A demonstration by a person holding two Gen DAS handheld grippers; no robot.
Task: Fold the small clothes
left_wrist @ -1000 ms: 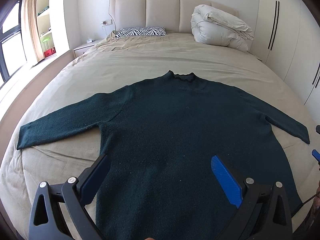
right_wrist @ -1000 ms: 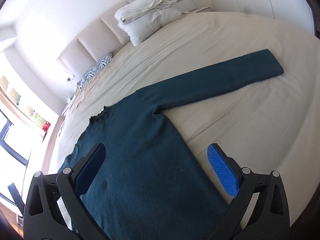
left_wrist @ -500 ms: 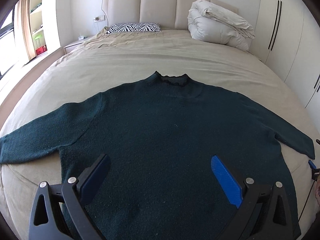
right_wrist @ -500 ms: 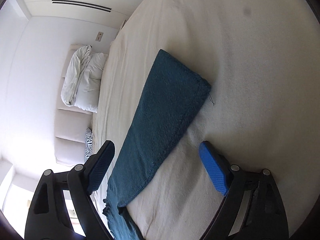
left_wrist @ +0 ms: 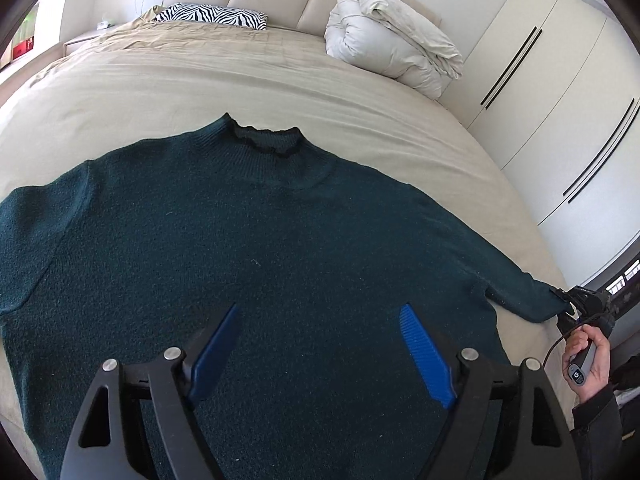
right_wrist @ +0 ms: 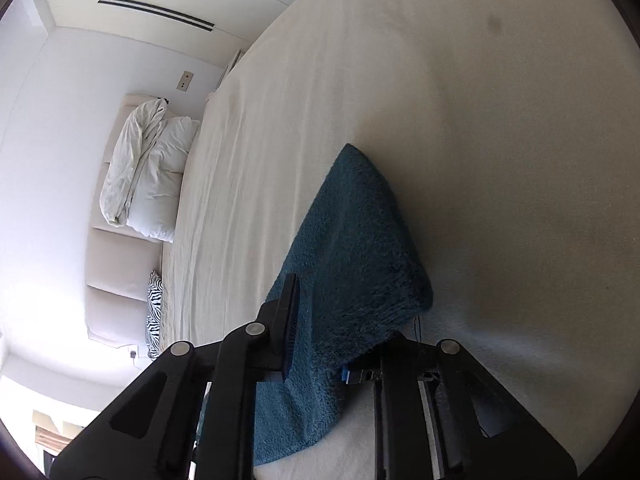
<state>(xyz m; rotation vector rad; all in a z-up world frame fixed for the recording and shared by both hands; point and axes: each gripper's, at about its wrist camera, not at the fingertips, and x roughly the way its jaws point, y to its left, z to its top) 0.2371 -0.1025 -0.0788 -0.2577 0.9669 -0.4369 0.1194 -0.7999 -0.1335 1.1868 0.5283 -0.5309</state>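
Note:
A dark teal sweater lies flat, front up, on a beige bed, collar toward the headboard. My left gripper is open and empty, hovering over the sweater's lower body. My right gripper has its jaws closed around the cuff end of the sweater's right sleeve; one blue pad is hidden under the cloth. In the left wrist view the right gripper sits at that sleeve's end near the bed's right edge.
A rolled white duvet and a zebra-print pillow lie at the headboard. White wardrobe doors stand along the right side. A nightstand is at the far left.
My right gripper moved down onto the sleeve cuff and closed on it. My left gripper drifted right and closer over the sweater body, still open.

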